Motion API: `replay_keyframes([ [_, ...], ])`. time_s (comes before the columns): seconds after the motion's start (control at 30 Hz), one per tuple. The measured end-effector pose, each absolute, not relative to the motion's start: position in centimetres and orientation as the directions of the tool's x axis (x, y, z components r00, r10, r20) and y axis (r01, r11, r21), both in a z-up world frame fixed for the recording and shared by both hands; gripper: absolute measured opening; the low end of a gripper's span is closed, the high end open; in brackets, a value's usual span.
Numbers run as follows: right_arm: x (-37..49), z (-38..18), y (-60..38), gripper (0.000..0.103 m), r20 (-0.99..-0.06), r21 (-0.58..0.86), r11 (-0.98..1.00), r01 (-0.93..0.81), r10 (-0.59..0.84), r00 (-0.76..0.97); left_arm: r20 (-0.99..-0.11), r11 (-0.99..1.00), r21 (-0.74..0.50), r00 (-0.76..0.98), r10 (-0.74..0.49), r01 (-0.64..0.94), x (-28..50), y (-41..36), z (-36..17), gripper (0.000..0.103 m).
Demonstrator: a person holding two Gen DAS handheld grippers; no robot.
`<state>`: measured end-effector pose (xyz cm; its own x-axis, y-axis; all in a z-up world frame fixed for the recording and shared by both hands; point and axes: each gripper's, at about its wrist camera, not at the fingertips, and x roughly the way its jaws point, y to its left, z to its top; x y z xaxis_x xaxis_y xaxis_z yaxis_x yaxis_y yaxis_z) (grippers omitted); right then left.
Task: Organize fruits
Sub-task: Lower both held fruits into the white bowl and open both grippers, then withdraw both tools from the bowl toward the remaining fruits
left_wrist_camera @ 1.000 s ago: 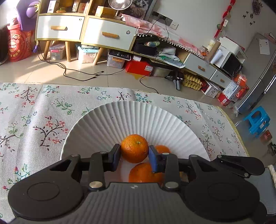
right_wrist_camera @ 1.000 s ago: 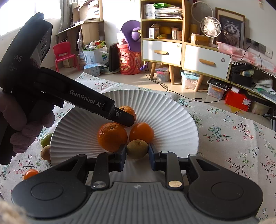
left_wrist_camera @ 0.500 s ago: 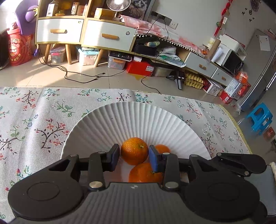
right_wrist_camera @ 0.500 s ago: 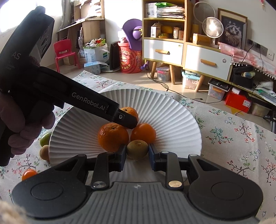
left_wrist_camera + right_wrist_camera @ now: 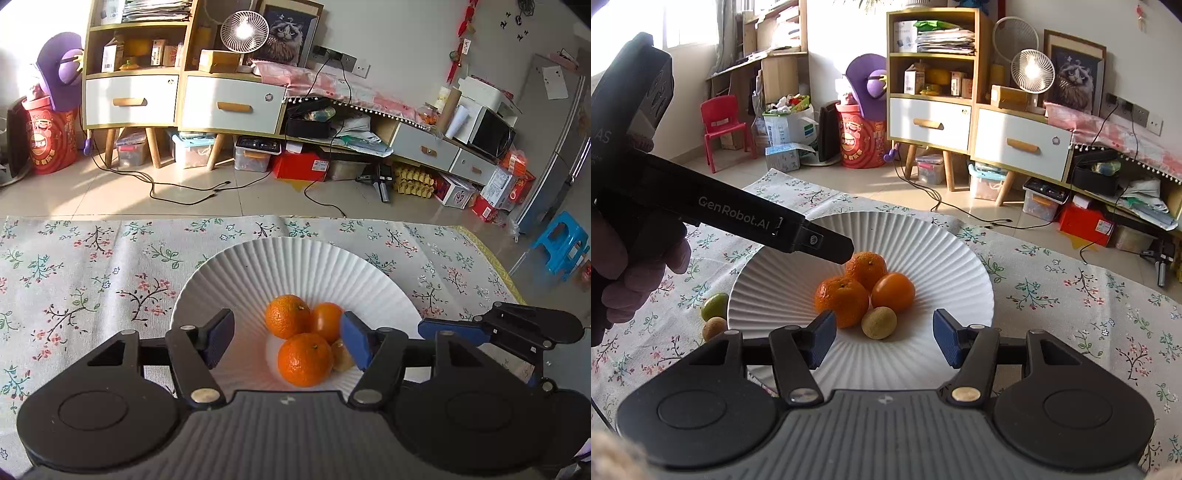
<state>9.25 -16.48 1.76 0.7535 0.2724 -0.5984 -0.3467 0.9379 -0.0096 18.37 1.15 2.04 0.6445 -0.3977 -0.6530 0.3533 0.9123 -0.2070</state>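
A white ribbed plate (image 5: 295, 266) (image 5: 923, 240) on the flowered cloth holds three oranges (image 5: 304, 358) (image 5: 842, 301) and a brown kiwi (image 5: 341, 356) (image 5: 879, 323), all bunched at its centre. My left gripper (image 5: 288, 336) hovers over the oranges with its jaws opening; the blue pads (image 5: 221, 334) stand clear of the fruit. In the right wrist view its tip (image 5: 831, 249) hangs just above the far orange (image 5: 866, 267). My right gripper (image 5: 884, 336) is also opening, with the kiwi lying loose on the plate between its pads.
Off the plate's left rim lie a green fruit (image 5: 714, 306) and a brown one (image 5: 713, 328). A person's hand (image 5: 628, 273) grips the left tool. The table's far edge (image 5: 295, 218) drops to a floor with cables, cabinets and boxes.
Both grippers have let go: the left pads came off the orange, the right pads off the kiwi. Both tools drew back and up a little; the fruit stays on the plate.
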Motion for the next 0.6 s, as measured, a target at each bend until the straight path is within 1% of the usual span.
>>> replay_keyframes([
  [0.07, 8.7, 2.2, -16.5, 0.060, -0.594, -0.007, 0.939, -0.344, 0.273, 0.757, -0.653, 0.916, -0.192, 0.651, -0.387, 0.353, 17.4, 1.5, 2.3, 0.069],
  [0.17, 7.9, 2.7, -16.7, 0.064, -0.590, 0.003, 0.942, -0.336, 0.273, 0.760, -0.653, 0.920, -0.182, 0.657, -0.377, 0.347, 16.0, 2.0, 2.4, 0.076],
  [0.33, 6.6, 3.3, -16.8, 0.068, -0.573, 0.009, 0.947, -0.321, 0.268, 0.774, -0.656, 0.927, -0.162, 0.665, -0.358, 0.339, 13.8, 2.7, 2.4, 0.082],
  [0.43, 6.2, 3.9, -17.0, 0.069, -0.563, 0.024, 0.950, -0.312, 0.271, 0.781, -0.658, 0.927, -0.146, 0.665, -0.352, 0.346, 12.4, 2.8, 2.5, 0.083],
  [0.53, 5.5, 4.2, -17.2, 0.073, -0.558, 0.047, 0.951, -0.306, 0.279, 0.782, -0.655, 0.925, -0.131, 0.669, -0.350, 0.356, 10.7, 3.0, 2.3, 0.088],
  [0.6, 5.0, 4.1, -17.2, 0.076, -0.566, 0.054, 0.947, -0.317, 0.291, 0.772, -0.665, 0.923, -0.121, 0.661, -0.349, 0.365, 10.0, 3.0, 2.0, 0.090],
])
